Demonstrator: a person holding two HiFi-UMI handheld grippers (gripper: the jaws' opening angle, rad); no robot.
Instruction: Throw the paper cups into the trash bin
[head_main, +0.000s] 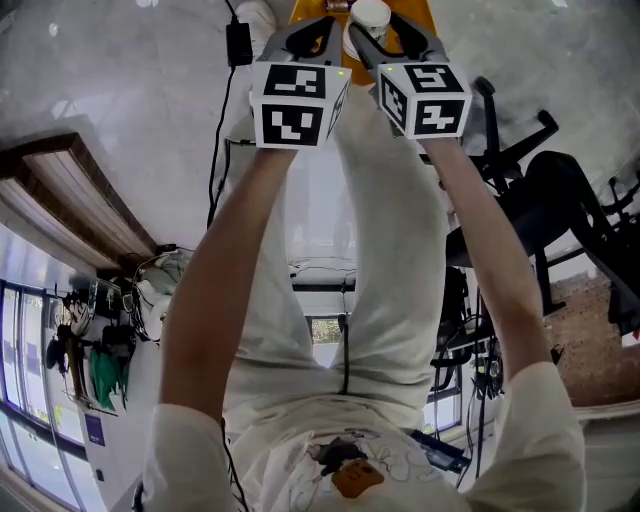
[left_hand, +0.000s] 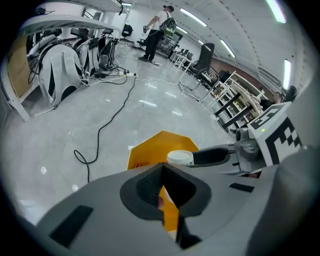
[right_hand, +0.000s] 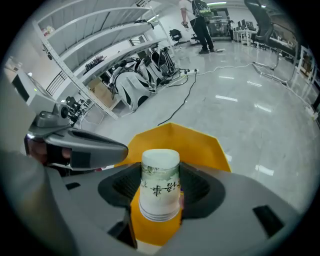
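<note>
A white paper cup (right_hand: 160, 186) with green print, its several rims showing others nested in it, is held base forward, and my right gripper (right_hand: 160, 172) is shut on its sides. It hangs over the open yellow trash bin (right_hand: 175, 140). In the left gripper view the same cup (left_hand: 179, 157) shows just above the bin (left_hand: 155, 147). My left gripper (left_hand: 162, 167) is beside it on the left, its jaws together with nothing between them. In the head view both grippers, left (head_main: 322, 22) and right (head_main: 372, 35), reach out over the bin (head_main: 425, 15) at arm's length.
A black cable (left_hand: 107, 122) runs over the glossy grey floor left of the bin. White shelving (right_hand: 100, 40) and white robot shells (left_hand: 60, 70) stand at the left. A black chair (left_hand: 202, 60) and a standing person (left_hand: 155, 30) are farther back.
</note>
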